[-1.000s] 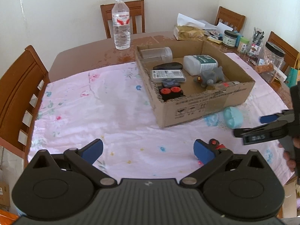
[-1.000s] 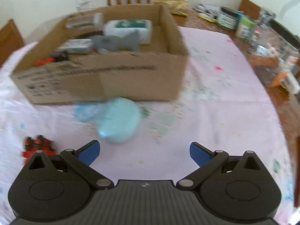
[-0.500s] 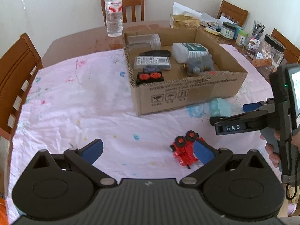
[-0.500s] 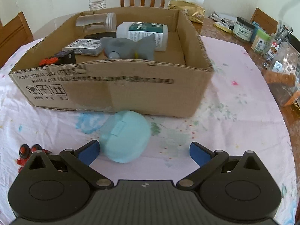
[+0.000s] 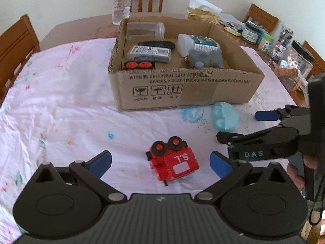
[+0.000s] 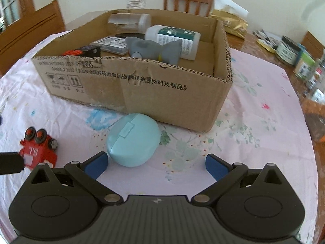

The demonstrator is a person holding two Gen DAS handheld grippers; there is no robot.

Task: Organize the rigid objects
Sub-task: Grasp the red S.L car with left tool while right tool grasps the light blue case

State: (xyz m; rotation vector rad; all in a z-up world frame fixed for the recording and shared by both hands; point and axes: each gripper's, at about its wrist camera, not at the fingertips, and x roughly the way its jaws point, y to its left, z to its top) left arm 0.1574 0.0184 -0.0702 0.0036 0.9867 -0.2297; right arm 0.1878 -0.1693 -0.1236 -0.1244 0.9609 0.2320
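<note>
A red toy train [image 5: 173, 161] lies on its side on the pink cloth, between the blue tips of my open left gripper [image 5: 160, 163] and just ahead of them. A pale blue oval case [image 6: 133, 140] rests in front of the cardboard box [image 6: 162, 93], close to the left fingertip of my open right gripper [image 6: 156, 164]. The train [image 6: 38, 151] also shows at the left of the right wrist view. The right gripper [image 5: 243, 125] appears side-on in the left wrist view, beside the blue case [image 5: 224, 119]. The box [image 5: 182, 89] holds a white bottle, a grey toy, a clear jar and other items.
A water bottle [image 5: 121, 2] stands behind the box. Jars and containers [image 5: 284, 46] crowd the table's right edge, with a tan bag [image 5: 201, 14] at the back. Wooden chairs [image 5: 14, 44] surround the table. A hand [image 5: 300, 174] holds the right tool.
My left gripper has moved toward the red train, which now lies between its tips. My right gripper has closed in on the blue case. Both stay open.
</note>
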